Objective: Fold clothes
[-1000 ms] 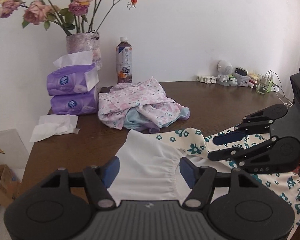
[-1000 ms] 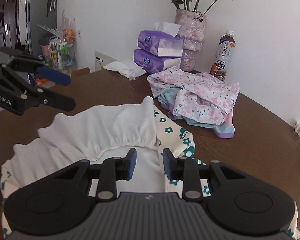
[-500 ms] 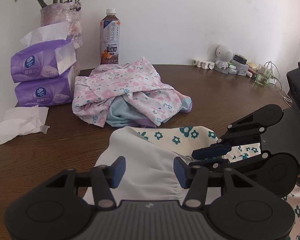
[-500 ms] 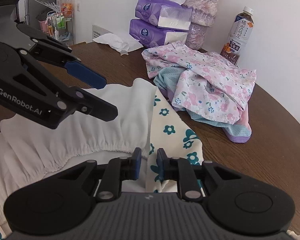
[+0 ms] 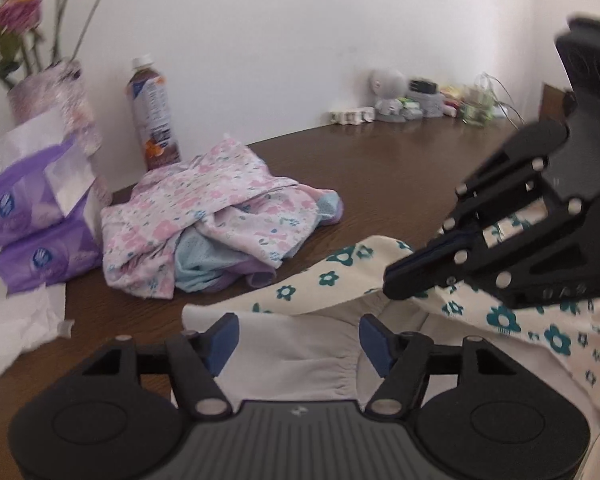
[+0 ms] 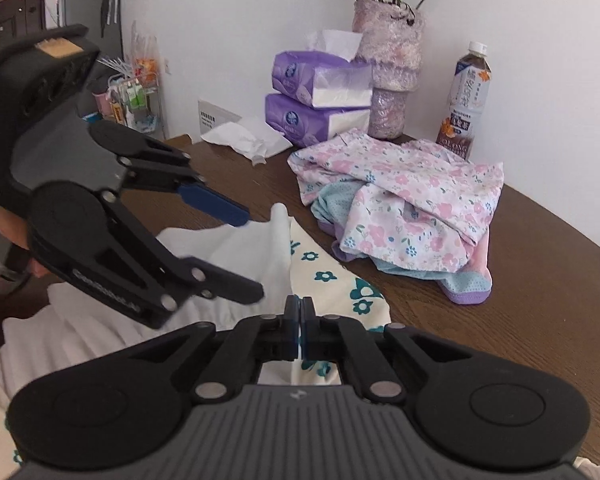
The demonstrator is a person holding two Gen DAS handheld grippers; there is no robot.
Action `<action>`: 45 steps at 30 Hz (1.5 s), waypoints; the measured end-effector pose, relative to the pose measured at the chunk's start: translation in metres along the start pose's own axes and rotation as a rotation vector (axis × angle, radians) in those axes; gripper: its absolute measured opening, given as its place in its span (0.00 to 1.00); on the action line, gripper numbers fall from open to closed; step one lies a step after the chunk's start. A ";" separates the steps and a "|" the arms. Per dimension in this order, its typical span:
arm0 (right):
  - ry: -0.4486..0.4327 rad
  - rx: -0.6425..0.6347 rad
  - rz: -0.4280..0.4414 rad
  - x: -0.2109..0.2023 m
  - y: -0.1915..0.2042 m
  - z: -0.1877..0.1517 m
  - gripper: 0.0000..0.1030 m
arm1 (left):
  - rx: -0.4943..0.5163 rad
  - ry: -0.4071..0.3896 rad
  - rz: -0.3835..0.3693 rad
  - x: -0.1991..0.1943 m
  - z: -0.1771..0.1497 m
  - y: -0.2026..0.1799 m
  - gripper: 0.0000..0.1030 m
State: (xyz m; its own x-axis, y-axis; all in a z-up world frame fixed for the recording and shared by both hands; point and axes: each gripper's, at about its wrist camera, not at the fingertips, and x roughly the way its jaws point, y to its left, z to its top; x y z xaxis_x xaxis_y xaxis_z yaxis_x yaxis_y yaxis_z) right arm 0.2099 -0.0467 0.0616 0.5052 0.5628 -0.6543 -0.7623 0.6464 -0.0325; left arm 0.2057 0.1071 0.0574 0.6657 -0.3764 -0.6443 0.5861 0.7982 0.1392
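garment: floral garment (image 6: 332, 280) soft, limp; grip hems
right gripper (image 6: 300, 322): clamped on its near edge
left gripper (image 5: 298, 334): jaws apart over white lining

Right hand-held gripper (image 6: 299, 322) now clamped on floral garment (image 6: 332, 280).

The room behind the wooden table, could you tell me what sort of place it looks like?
Probably a home living space: a vase of dried roses, purple tissue packs and a bottled tea drink share the brown wooden table.

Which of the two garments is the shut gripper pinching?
The cream garment with teal flowers, pinched by the right gripper; the pink floral pile lies untouched near the bottle.
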 end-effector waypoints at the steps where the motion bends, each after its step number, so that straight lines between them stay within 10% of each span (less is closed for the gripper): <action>1: -0.011 -0.011 0.003 -0.005 0.002 0.000 0.00 | 0.033 0.000 0.021 0.002 0.001 -0.004 0.63; 6: -0.034 -0.035 0.010 -0.023 0.009 -0.002 0.00 | 0.127 -0.030 0.088 0.011 0.003 -0.012 0.60; 10: -0.047 -0.024 0.012 -0.029 0.007 -0.005 0.00 | 0.219 -0.058 0.139 0.008 0.001 -0.018 0.01; 19: -0.051 -0.004 0.048 -0.032 0.007 -0.016 0.00 | 0.421 -0.086 0.258 -0.019 -0.018 -0.047 0.00; 27: 0.052 0.002 0.114 -0.002 0.019 -0.035 0.00 | 0.378 0.019 0.207 -0.009 -0.050 -0.048 0.01; 31: 0.088 -0.005 0.120 0.004 0.023 -0.042 0.00 | 0.179 -0.018 0.129 -0.026 -0.040 -0.024 0.15; 35: 0.069 0.022 0.115 0.001 0.020 -0.040 0.02 | 0.038 -0.058 0.148 -0.028 -0.020 -0.002 0.68; 42: -0.003 0.055 -0.034 -0.016 0.001 -0.024 0.34 | -0.102 -0.003 0.129 0.004 -0.005 0.029 0.65; 45: -0.010 0.111 -0.099 -0.017 -0.016 -0.023 0.35 | -0.102 0.017 0.096 0.012 -0.008 0.028 0.21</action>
State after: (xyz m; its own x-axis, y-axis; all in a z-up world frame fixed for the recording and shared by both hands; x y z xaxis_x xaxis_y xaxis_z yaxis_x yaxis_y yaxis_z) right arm 0.2043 -0.0783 0.0557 0.5800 0.4985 -0.6443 -0.6593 0.7518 -0.0119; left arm 0.2270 0.1286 0.0476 0.7081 -0.2889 -0.6444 0.4696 0.8741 0.1242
